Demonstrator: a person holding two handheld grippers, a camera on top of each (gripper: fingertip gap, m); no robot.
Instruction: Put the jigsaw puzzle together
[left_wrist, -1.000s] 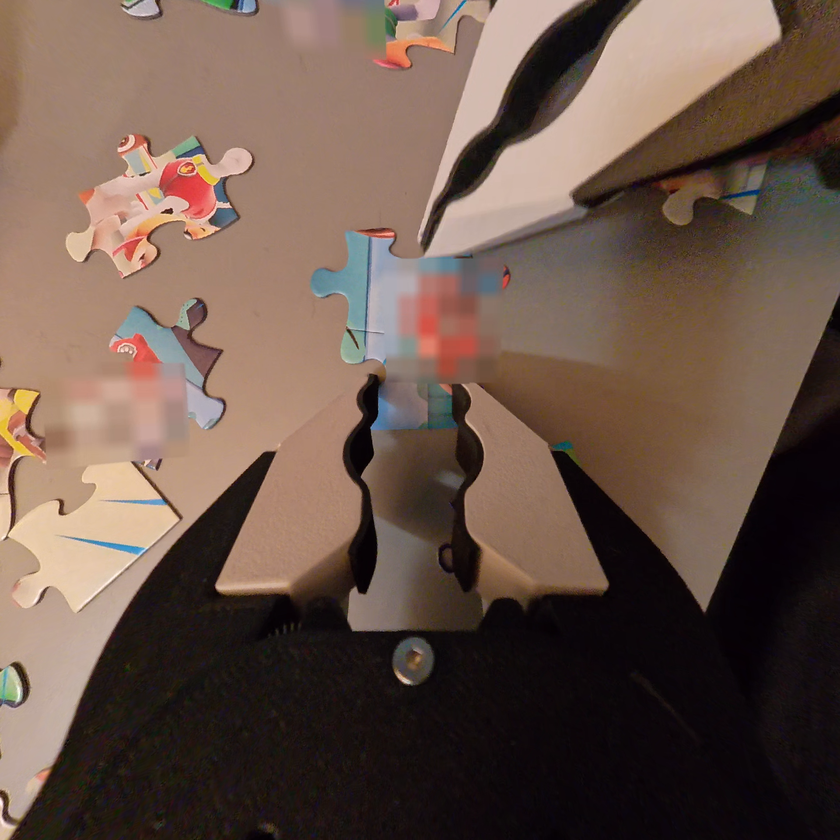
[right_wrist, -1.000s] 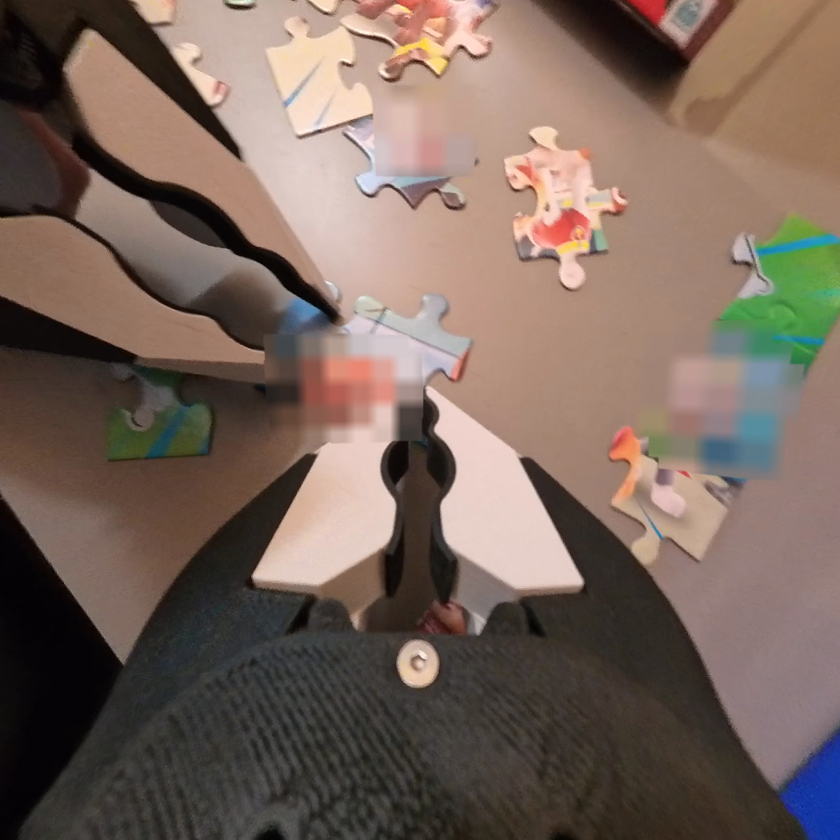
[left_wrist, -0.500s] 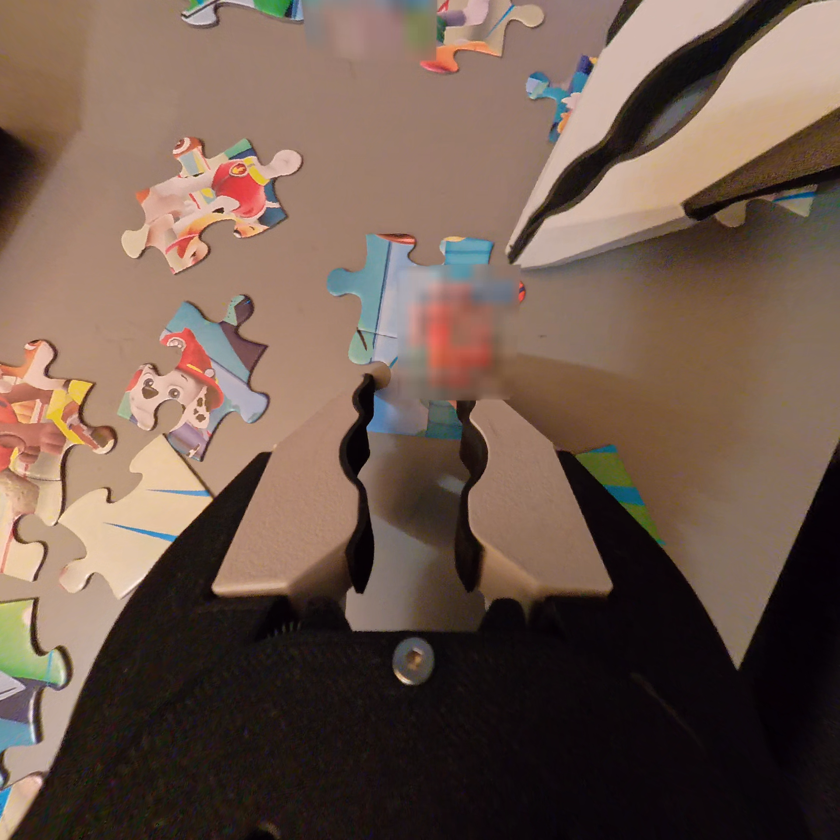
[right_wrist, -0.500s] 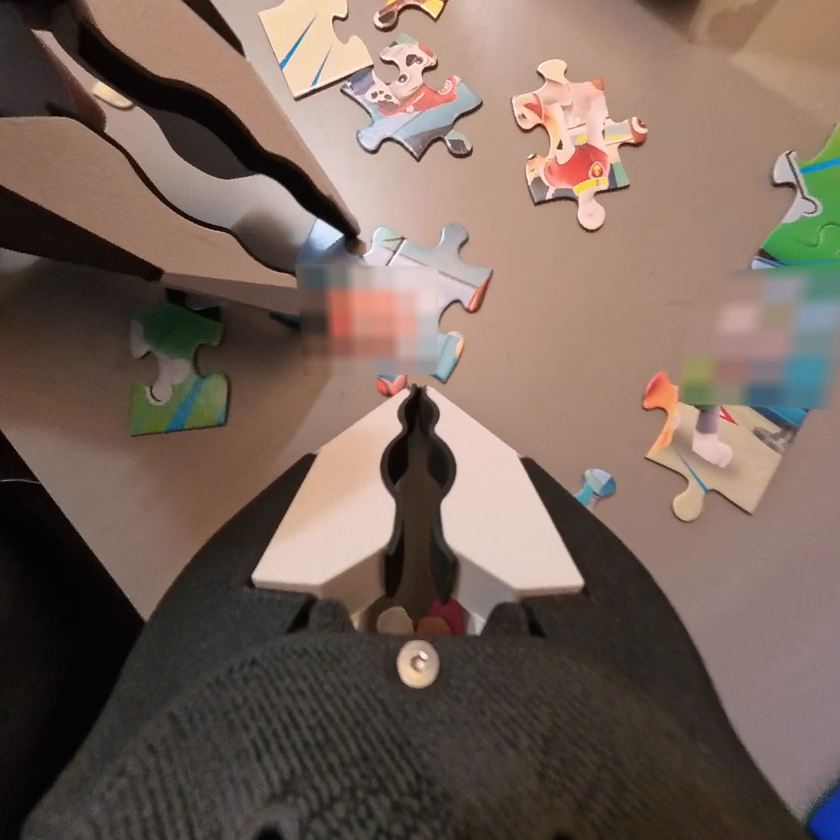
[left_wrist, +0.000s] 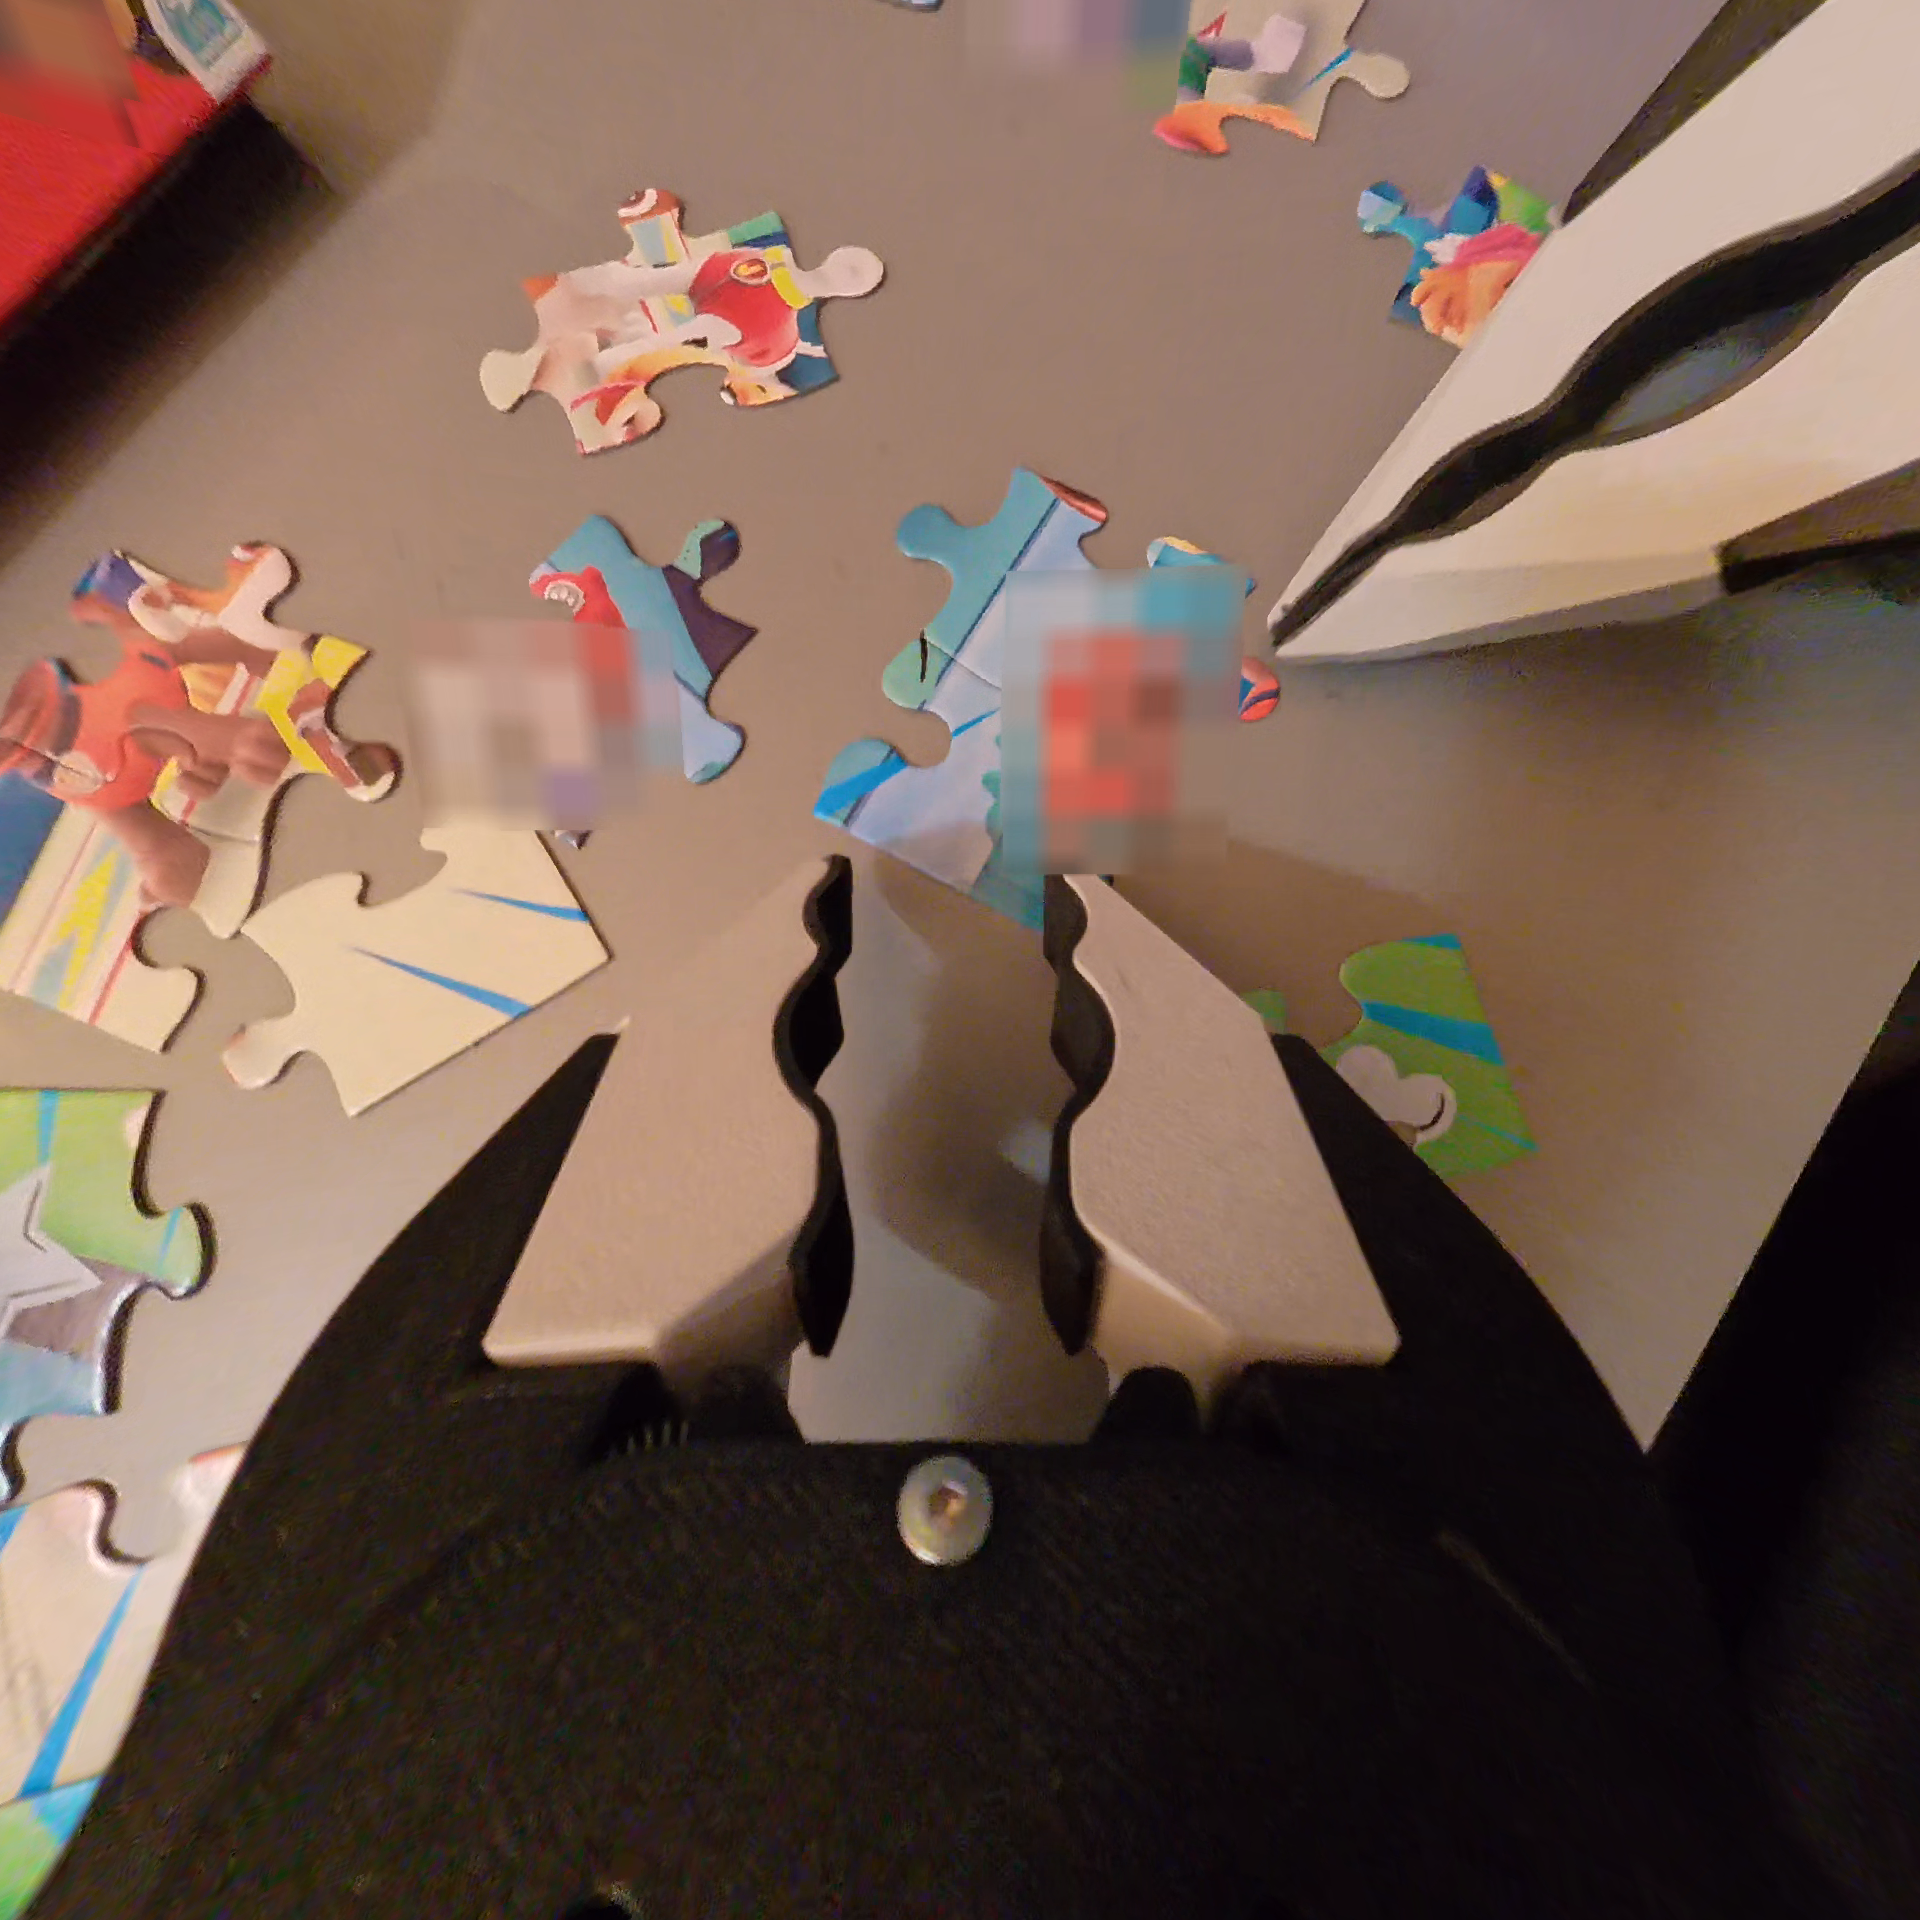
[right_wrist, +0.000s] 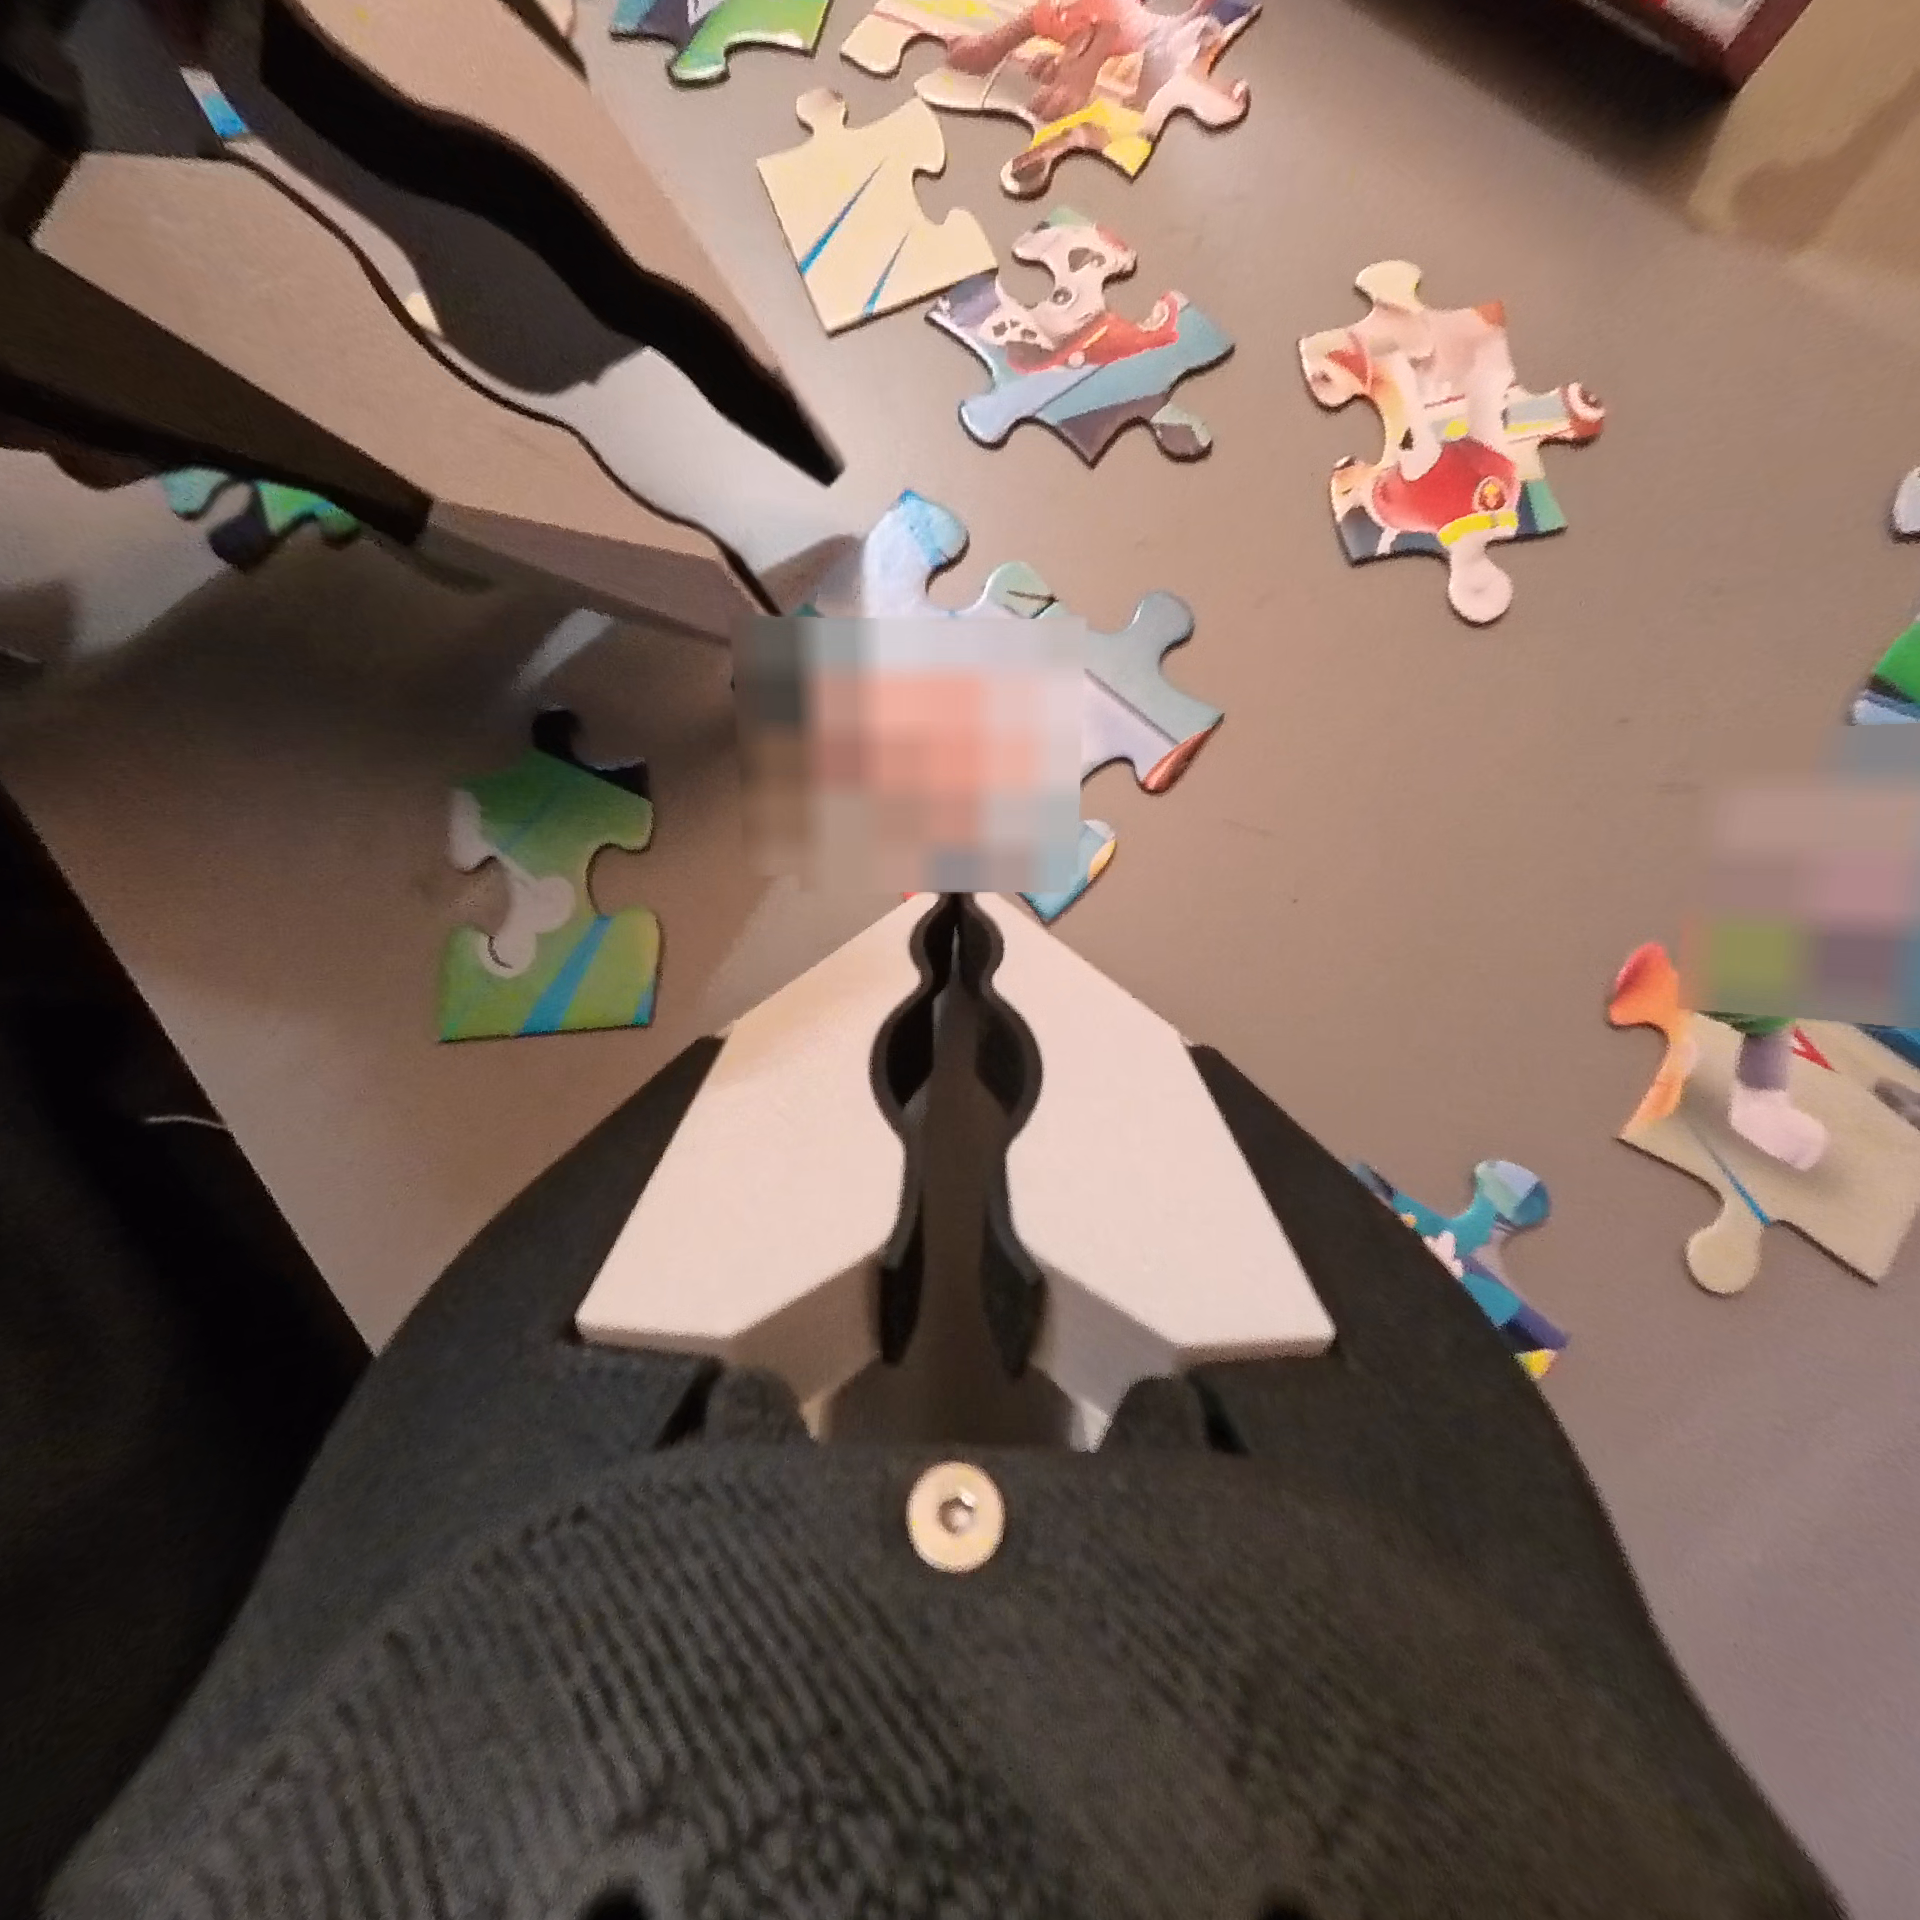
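my left gripper (left_wrist: 951, 883) hung with its fingers apart and nothing between them, over the grey table (left_wrist: 1039, 260). at its twelve o'clock, just past the tips, lay the joined blue puzzle pieces (left_wrist: 971, 665); a green piece (left_wrist: 1434, 1049) sat at three o'clock. my right gripper (right_wrist: 954, 909) had its fingers pressed together, bare, the same blue pieces (right_wrist: 1132, 675) at its twelve o'clock.

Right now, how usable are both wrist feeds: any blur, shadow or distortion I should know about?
Left wrist view: warm, dim light; the open left gripper shades the grey table between its fingers; wide-angle bending at the edges. Right wrist view: softer, the pale blue joined puzzle pieces slightly blurred; the shut right gripper sharper.
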